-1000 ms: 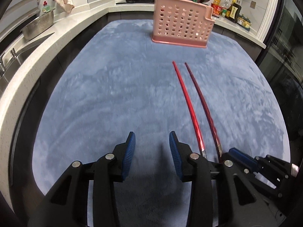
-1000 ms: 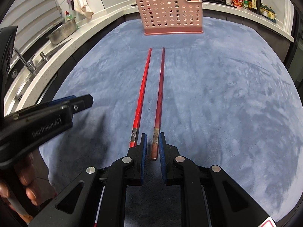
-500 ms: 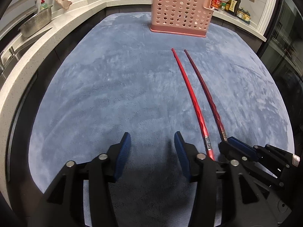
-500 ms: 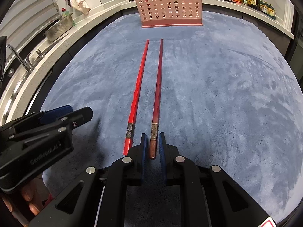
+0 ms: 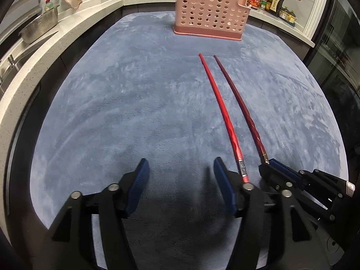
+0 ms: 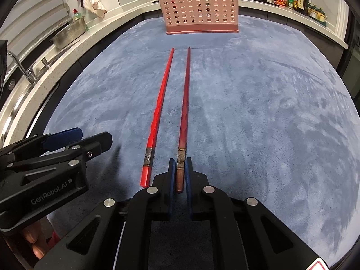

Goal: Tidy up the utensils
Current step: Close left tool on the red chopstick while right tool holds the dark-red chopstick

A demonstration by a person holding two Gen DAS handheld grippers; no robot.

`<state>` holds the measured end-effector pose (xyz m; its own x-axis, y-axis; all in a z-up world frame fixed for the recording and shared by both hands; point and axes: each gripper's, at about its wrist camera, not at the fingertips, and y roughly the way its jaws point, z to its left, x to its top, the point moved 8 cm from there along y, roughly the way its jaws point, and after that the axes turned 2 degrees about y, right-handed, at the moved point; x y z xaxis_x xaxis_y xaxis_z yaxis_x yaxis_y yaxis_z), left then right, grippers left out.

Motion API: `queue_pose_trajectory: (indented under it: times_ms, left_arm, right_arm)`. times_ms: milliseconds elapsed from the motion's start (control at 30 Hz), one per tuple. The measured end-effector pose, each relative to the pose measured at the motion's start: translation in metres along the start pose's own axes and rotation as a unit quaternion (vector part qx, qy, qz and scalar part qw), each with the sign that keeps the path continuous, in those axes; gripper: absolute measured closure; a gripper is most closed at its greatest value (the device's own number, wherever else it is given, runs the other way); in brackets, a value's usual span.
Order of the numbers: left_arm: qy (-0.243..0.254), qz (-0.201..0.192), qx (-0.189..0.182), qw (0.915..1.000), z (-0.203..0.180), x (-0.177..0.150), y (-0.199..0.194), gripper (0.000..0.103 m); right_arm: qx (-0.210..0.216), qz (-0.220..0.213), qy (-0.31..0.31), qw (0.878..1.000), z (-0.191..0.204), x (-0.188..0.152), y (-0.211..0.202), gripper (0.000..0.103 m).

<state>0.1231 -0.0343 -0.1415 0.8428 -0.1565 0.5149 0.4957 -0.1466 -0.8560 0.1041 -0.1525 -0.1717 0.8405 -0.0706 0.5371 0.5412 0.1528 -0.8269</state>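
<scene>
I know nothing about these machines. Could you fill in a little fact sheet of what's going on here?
surface: blue mat
right gripper: shut on darker red chopstick, at its banded end
left gripper: open, holding nothing
brighter red chopstick: flat on mat, beside the held one
pink perforated utensil holder: upright at mat's far edge

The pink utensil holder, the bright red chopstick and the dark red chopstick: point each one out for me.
pink utensil holder (image 6: 200,6), right wrist view, on its perforated front wall.
bright red chopstick (image 6: 160,103), right wrist view, mid-shaft.
dark red chopstick (image 6: 185,103), right wrist view, mid-shaft.
</scene>
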Motion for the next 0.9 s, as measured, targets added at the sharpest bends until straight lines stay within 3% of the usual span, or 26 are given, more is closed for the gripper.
queue_pose_trajectory:
  times_ms: [500,733,900]
  left_arm:
    - [0.019,0.023,-0.048,0.9984,-0.042,-0.01,0.008,0.04]
    - [0.018,0.028,-0.049,0.9982,-0.048,-0.011,0.017,0.042]
    - [0.022,0.023,-0.042,0.9986,-0.049,-0.01,0.019,0.049]
  right_arm:
    - [-0.013,-0.01,0.053,0.998,-0.039,-0.005,-0.012,0.096]
    - [-0.009,-0.01,0.057,0.998,-0.039,-0.008,-0.013,0.096]
    - [-0.009,-0.01,0.056,0.998,-0.039,-0.008,-0.013,0.096]
